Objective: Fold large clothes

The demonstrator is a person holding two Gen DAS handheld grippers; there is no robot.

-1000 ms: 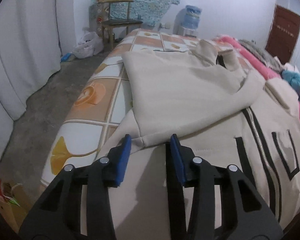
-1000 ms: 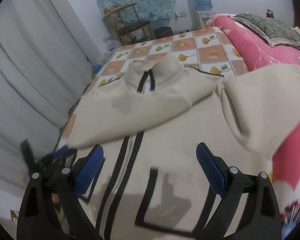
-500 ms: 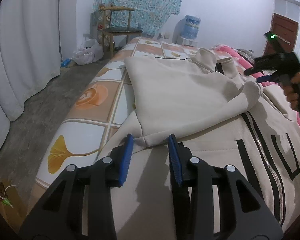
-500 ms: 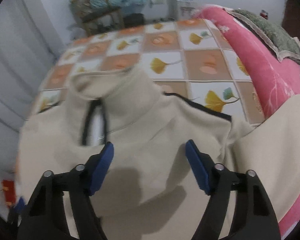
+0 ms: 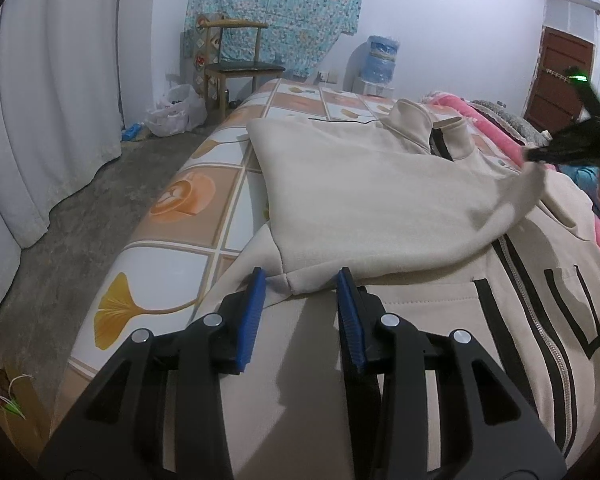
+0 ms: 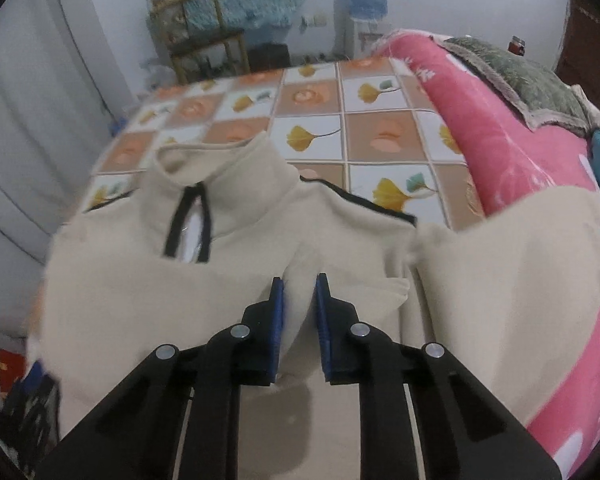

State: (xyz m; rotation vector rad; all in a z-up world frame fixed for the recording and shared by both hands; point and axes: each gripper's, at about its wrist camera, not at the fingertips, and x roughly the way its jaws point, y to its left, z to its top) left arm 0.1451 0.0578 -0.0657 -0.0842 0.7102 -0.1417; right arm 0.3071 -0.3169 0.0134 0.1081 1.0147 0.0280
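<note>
While no writing reads, right tongs [image 6: 299,304] closing on cream jacket [image 6: 236,288] fold, left tongs [image 5: 301,300] released astride its cuff.

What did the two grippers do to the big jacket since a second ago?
The right gripper moved up over the jacket toward its collar, and its wide jaws are closing around a raised fold of the cloth near the shoulder. The left gripper stayed where it was, half open at the folded sleeve's cuff. The jacket still lies on the bed.
</note>
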